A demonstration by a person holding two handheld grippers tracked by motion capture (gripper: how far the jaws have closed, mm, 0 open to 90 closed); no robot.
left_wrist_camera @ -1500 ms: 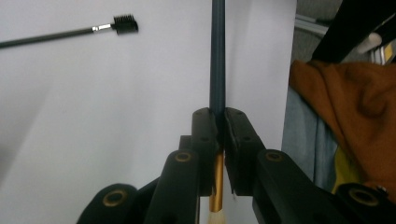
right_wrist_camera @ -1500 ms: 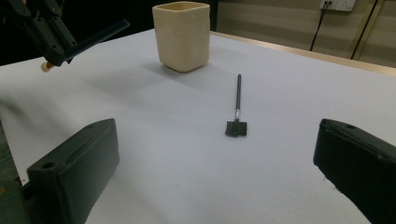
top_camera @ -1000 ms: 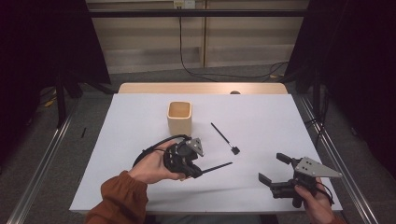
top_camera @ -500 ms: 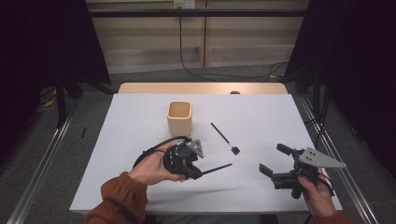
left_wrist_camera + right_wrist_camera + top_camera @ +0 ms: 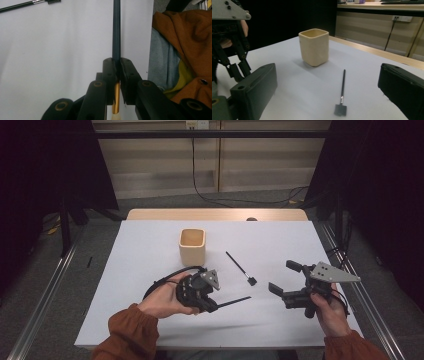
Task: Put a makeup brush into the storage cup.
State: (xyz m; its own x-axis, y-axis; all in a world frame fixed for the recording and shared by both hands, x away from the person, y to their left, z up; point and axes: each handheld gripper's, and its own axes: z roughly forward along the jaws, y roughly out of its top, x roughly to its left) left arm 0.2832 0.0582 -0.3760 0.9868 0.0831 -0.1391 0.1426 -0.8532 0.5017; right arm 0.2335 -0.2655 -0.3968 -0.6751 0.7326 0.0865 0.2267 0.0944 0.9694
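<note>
the white surface point(image 5: 150, 250) lies open on most sides. near its middle stand the cream cup point(image 5: 192, 246) and, just to its right, a flat black brush point(image 5: 240, 268); bare room lies between the two grippers.

Overhead light, white table point(image 5: 150, 250) evenly bright, surroundings near black. Soft shadows beside cup point(image 5: 314, 46) and under hands. Left gripper view: near fingers point(image 5: 110, 75) blurred. Right gripper view: foreground fingers point(image 5: 254, 92) soft, mild edge distortion.
</note>
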